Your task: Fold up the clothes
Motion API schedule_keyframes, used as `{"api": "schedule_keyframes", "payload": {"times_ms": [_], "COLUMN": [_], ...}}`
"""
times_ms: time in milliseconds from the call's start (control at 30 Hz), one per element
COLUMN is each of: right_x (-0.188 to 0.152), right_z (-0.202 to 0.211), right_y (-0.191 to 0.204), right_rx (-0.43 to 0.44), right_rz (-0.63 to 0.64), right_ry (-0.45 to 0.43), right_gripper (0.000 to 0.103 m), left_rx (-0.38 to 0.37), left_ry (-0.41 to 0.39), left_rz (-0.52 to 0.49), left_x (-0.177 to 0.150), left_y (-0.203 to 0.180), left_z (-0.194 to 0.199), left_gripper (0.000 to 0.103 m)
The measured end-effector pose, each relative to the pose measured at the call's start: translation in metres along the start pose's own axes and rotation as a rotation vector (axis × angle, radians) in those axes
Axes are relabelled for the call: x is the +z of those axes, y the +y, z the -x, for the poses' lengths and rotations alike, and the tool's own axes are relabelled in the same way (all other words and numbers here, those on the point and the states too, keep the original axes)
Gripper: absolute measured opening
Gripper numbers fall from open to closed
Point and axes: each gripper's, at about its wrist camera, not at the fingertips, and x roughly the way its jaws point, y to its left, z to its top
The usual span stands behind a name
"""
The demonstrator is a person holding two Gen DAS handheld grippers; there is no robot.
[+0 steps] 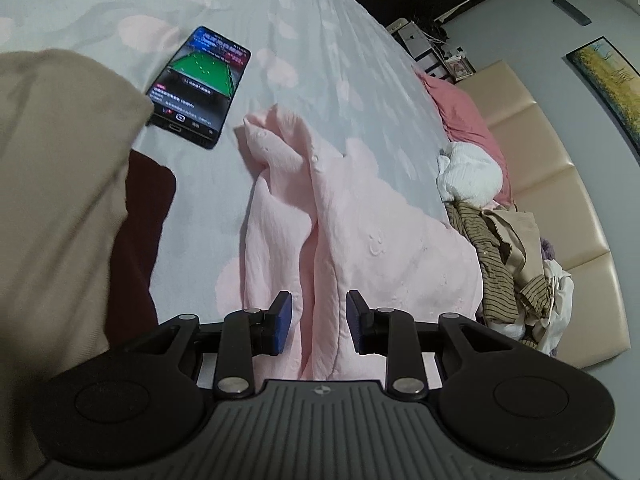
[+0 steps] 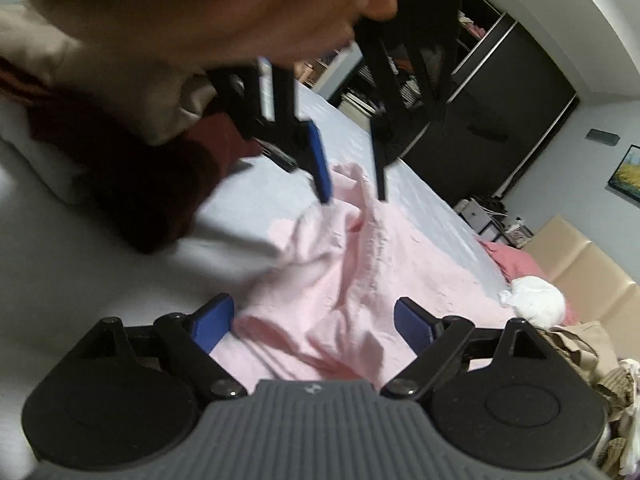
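A crumpled pale pink garment (image 1: pixel 352 220) lies on the light grey bed sheet (image 1: pixel 280 20). My left gripper (image 1: pixel 319 322) is open, its blue pads over the near end of the garment, nothing between them. In the right wrist view the same pink garment (image 2: pixel 344 280) lies below my right gripper (image 2: pixel 314 326), which is wide open and empty. The left gripper (image 2: pixel 352 184) shows there too, open, its tips just above the garment's far end.
A phone (image 1: pixel 198 86) with a lit screen lies on the sheet beyond the garment. A beige and dark red cloth (image 1: pixel 60 200) sits at left. A pile of clothes (image 1: pixel 508 264) and a pink pillow (image 1: pixel 464 120) lie by the padded headboard (image 1: pixel 560 184).
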Motion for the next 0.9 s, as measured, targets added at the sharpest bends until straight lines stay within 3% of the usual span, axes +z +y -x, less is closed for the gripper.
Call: {"api": "schedule_keyframes", "payload": {"times_ms": [100, 200, 233, 267, 300, 367, 467, 700, 900], "right_x": [-0.002, 0.000, 0.001, 0.000, -0.003, -0.008, -0.015, -0.032, -0.048], "right_z": [-0.011, -0.024, -0.026, -0.024, -0.020, -0.010, 0.003, 0.035, 0.095], "right_y": [-0.007, -0.013, -0.013, -0.016, -0.020, -0.029, -0.041, -0.070, -0.134], "right_rx": [-0.033, 0.002, 0.021, 0.040, 0.060, 0.100, 0.159, 0.298, 0.386], "right_rz": [-0.023, -0.005, 0.015, 0.029, 0.041, 0.064, 0.098, 0.178, 0.183], "right_ry": [0.040, 0.039, 0.028, 0.018, 0.009, -0.010, -0.038, -0.103, -0.150], "right_gripper": [0.089, 0.086, 0.069, 0.036, 0.023, 0.015, 0.009, 0.007, 0.007], "left_rx": [-0.003, -0.004, -0.004, -0.005, -0.005, -0.006, -0.008, -0.015, -0.021], "left_ry": [-0.009, -0.015, -0.017, -0.018, -0.020, -0.023, -0.028, -0.014, 0.001], "left_rz": [0.004, 0.002, 0.001, 0.000, -0.001, -0.003, -0.006, -0.053, -0.098], "left_x": [0.002, 0.003, 0.004, 0.004, 0.004, 0.004, 0.005, -0.002, -0.009], "left_y": [0.002, 0.003, 0.003, 0.003, 0.004, 0.004, 0.005, 0.003, 0.001], "left_z": [0.002, 0.004, 0.004, 0.004, 0.005, 0.006, 0.007, 0.020, 0.032], "left_gripper": [0.026, 0.026, 0.026, 0.026, 0.026, 0.027, 0.028, 0.028, 0.036]}}
